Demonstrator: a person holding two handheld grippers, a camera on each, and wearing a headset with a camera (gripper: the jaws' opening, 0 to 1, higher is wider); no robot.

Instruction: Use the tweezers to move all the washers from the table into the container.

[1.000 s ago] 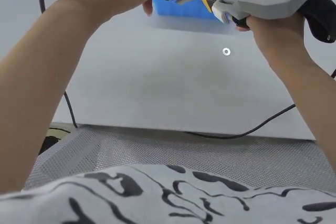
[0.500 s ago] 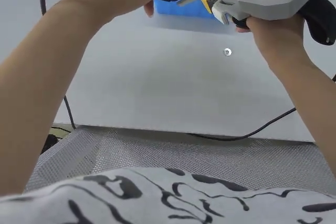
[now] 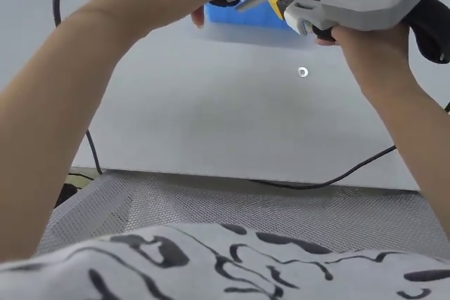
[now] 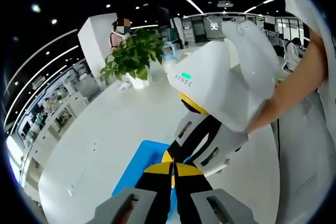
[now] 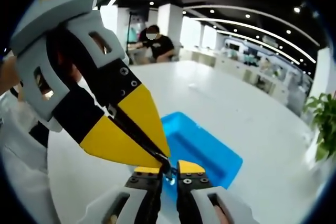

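Note:
The two grippers meet tip to tip above the blue container (image 3: pixel 246 13) at the table's far side. My left gripper (image 5: pixel 160 156) has its yellow jaws shut on thin black tweezers (image 5: pixel 137 136). The tweezers' tip reaches down between the yellow tips of my right gripper (image 5: pixel 169 170), which stand a narrow gap apart and pinch it. Something small and shiny sits at that tip, too small to identify. The blue container (image 5: pixel 205 150) lies open right below. One washer (image 3: pixel 303 72) lies flat on the grey table (image 3: pixel 211 117), nearer to me than the grippers.
A black cable (image 3: pixel 337 173) runs along the table's front edge, and another (image 3: pixel 88 138) hangs at the left. A mesh surface (image 3: pixel 232 205) lies in front of the table. A potted plant (image 4: pixel 134 59) and people stand far off in the room.

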